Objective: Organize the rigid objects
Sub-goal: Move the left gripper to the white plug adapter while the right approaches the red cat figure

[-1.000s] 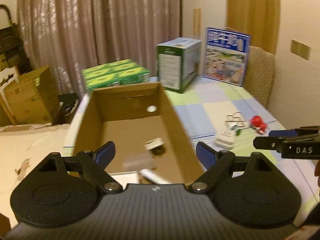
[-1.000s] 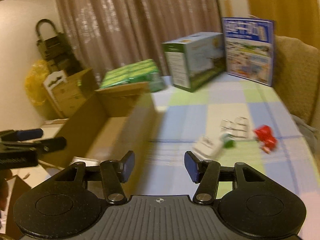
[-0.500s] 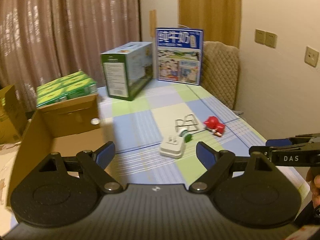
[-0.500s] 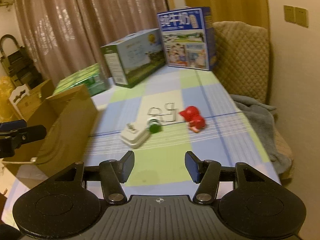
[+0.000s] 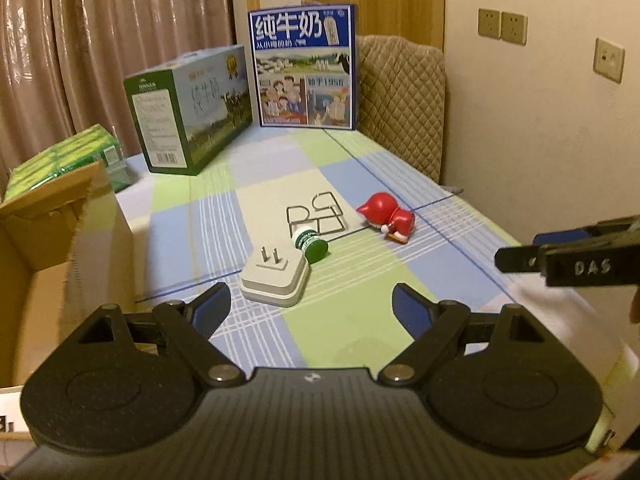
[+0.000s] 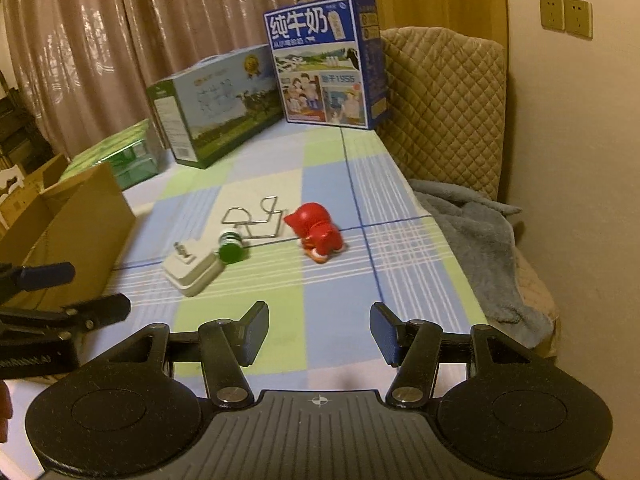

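Checked tablecloth point(image 5: 360, 184) carries, near its middle, a white plug adapter point(image 5: 274, 280) touching a small green-capped bottle point(image 5: 310, 242), with a wire stand point(image 5: 316, 216) just behind and a red figurine point(image 5: 386, 216) lying beside it; an open cardboard box point(image 5: 52, 240) stands at the table's left edge. Left gripper point(image 5: 310, 308) hangs spread wide, nothing between its fingers. Right gripper point(image 6: 318, 334) hangs partly spread, likewise holding nothing.

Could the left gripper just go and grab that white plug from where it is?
Probably yes. The left gripper stands open and empty, with the white plug lying just ahead on bare tablecloth. Only the small green-capped bottle lies against its far corner.
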Tool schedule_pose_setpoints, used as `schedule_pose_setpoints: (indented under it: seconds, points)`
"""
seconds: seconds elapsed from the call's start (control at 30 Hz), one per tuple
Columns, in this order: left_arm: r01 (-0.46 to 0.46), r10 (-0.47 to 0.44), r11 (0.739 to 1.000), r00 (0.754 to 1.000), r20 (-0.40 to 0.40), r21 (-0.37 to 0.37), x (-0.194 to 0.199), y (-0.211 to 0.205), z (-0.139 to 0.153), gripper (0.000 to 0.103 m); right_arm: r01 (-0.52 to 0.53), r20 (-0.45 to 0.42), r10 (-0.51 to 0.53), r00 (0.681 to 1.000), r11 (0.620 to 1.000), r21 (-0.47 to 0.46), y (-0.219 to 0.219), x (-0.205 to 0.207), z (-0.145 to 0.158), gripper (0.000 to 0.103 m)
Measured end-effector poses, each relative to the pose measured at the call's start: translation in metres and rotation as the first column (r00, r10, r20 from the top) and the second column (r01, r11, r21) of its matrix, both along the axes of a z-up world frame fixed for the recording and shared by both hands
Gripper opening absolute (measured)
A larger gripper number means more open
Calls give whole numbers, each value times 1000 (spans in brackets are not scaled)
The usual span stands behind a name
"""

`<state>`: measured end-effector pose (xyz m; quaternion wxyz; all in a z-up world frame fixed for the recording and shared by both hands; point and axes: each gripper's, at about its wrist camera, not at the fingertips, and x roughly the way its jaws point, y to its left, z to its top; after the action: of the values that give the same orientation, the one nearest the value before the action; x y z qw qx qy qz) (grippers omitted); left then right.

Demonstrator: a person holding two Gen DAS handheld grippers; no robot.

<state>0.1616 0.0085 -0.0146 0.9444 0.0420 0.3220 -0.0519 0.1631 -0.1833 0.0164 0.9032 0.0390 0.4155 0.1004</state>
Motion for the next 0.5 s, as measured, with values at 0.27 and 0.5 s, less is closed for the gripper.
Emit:
schedule_pose_setpoints:
  seconds: [0.27, 0.5]
  points:
    - [-30, 30, 1000, 999, -21, -5, 38, 9, -26, 85, -26, -21, 26, 999, 1000, -1, 1, 36, -24, 53]
    - [-67, 66, 998, 996, -67, 0, 68, 13, -49, 85, -39, -42, 39, 998, 999, 0, 7, 64, -42, 53]
